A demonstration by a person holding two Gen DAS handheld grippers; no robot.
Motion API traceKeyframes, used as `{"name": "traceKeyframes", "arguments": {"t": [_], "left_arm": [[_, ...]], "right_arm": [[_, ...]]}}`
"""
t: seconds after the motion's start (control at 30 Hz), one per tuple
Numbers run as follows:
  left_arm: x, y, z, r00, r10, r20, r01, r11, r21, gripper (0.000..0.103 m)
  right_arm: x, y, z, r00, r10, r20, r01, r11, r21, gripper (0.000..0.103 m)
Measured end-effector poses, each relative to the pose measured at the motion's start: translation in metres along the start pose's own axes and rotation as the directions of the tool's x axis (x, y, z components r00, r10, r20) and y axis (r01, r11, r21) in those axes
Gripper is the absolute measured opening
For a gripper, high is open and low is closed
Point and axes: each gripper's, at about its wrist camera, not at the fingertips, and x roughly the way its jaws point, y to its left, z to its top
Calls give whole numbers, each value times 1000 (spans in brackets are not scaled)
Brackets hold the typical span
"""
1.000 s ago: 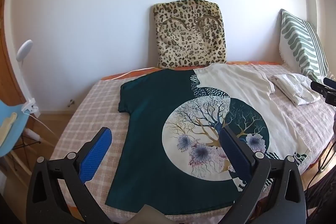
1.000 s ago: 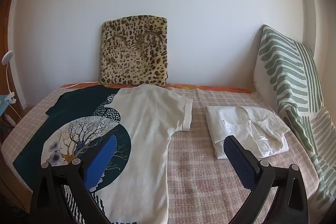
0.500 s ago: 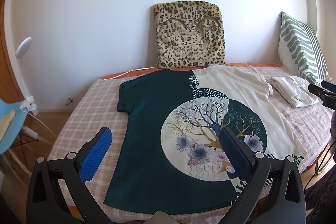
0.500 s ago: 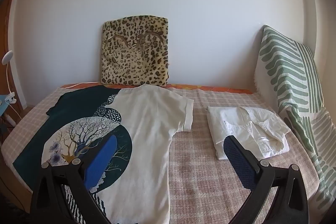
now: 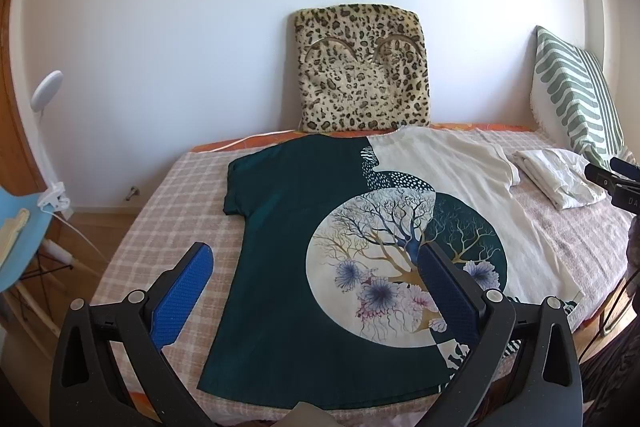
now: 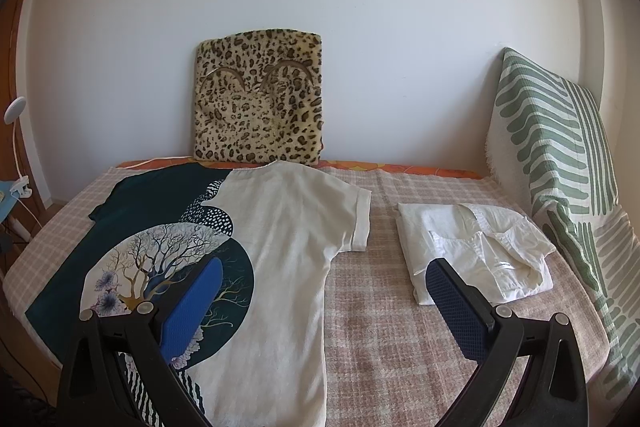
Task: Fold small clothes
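T-shirt (image 5: 304,227) lies flat on the bed (image 5: 168,227), spread from near the back edge to the front edge, covering the left and middle parts. Folded shirt (image 6: 476,247) lies on the bed to the right of the T-shirt, apart from its right sleeve. Cushion (image 5: 360,75) stands at the back edge, leaning on the wall (image 5: 160,27), behind the T-shirt's collar. Pillow (image 6: 560,139) stands at the back right corner, just behind and right of the folded shirt. Chair (image 5: 20,239) and lamp (image 5: 46,95) stand beyond the bed's left edge.
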Motion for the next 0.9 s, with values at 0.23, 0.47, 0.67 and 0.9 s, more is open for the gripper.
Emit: {"name": "traceKeyframes", "arguments": {"t": [0.23, 0.47, 0.67, 0.9], "left_arm": [[0, -1, -2, 1000, 4, 2, -4, 1000, 0, 102], [1, -3, -1, 1000, -7, -7, 7, 1000, 3, 102], [2, -2, 0, 1000, -4, -6, 4, 1000, 1, 102], [1, -2, 0, 1000, -2, -4, 2, 1000, 4, 102]], "right_arm": [[0, 0, 0, 1000, 0, 0, 0, 1000, 0, 103], [0, 0, 0, 1000, 1, 0, -1, 1000, 2, 103], [0, 0, 0, 1000, 0, 0, 0, 1000, 0, 103], [0, 1, 0, 1000, -1, 0, 1, 1000, 0, 103]]}}
